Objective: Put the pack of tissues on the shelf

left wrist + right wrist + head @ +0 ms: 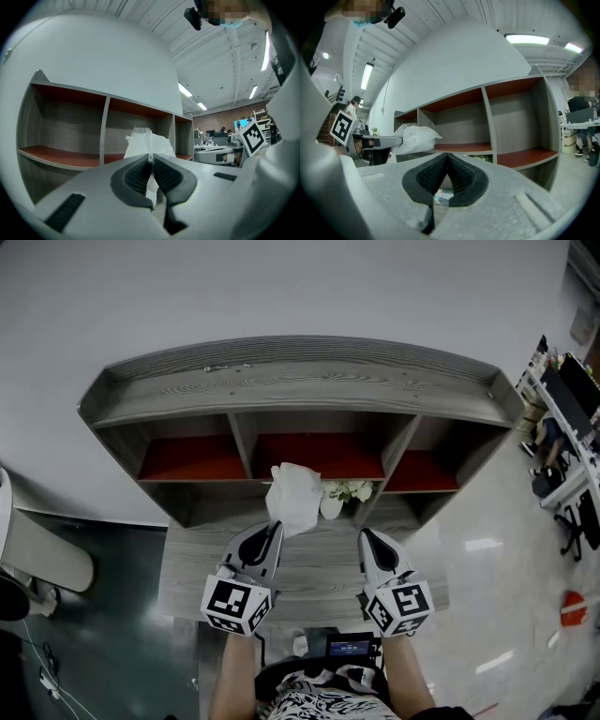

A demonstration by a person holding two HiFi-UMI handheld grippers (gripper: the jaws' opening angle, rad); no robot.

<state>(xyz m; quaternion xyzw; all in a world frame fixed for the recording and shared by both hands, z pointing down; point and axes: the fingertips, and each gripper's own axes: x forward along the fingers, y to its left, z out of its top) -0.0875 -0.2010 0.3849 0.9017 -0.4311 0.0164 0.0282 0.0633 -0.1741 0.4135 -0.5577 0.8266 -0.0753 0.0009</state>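
Observation:
The pack of tissues (293,495) is a white, crumpled soft pack held up in front of the shelf's middle compartment. My left gripper (276,526) is shut on the pack's near edge. In the left gripper view the pack (147,143) sticks up past the closed pads (136,176). The shelf (300,390) is grey wood with three compartments that have red-brown floors. My right gripper (364,533) hovers beside the left one, shut, with nothing between its jaws (447,157). From the right gripper view the pack (417,138) shows at the left, before the shelf (487,122).
A small white vase with flowers (333,502) stands on the grey desk (319,573) below the middle compartment, just right of the pack. A small device with a lit screen (352,647) sits at the desk's near edge. Office desks (562,409) stand at the far right.

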